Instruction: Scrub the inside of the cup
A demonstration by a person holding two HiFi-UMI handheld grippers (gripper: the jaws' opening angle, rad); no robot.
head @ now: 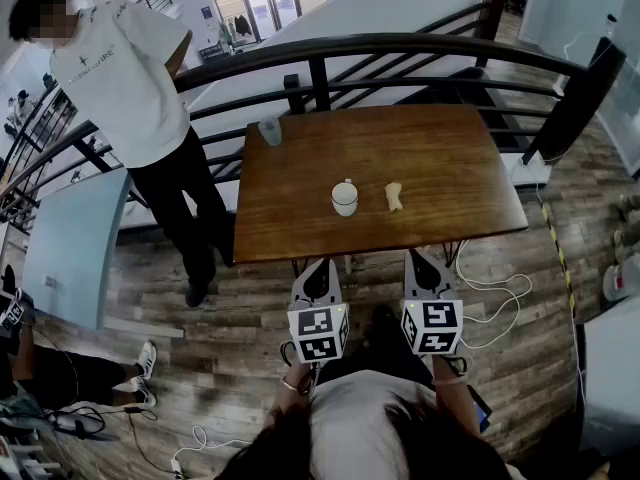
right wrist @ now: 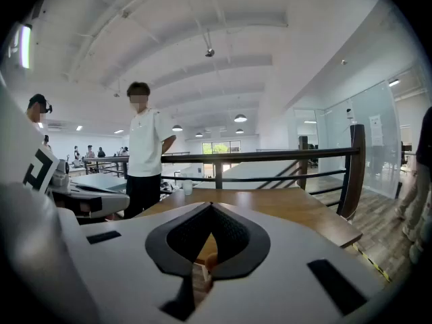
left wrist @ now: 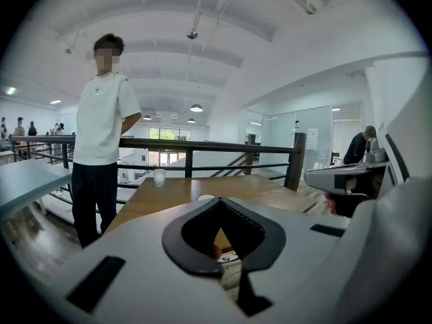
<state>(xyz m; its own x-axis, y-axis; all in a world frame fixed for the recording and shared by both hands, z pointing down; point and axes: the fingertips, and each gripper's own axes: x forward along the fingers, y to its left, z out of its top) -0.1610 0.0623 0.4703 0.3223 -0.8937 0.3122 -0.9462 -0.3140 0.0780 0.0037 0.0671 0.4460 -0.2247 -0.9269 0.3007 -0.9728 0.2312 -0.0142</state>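
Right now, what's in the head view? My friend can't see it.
A white cup and a tan pad sit apart on a wooden table. The left gripper and right gripper, shut and empty, hover at its near edge; a person stands left.

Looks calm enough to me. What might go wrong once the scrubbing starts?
The cup stands free on the table; a push from the left tongs or right tongs, both shut now, might tip it. The small beige pad beside it may slip from a grip. The glass sits near the table's far edge and might get knocked off.
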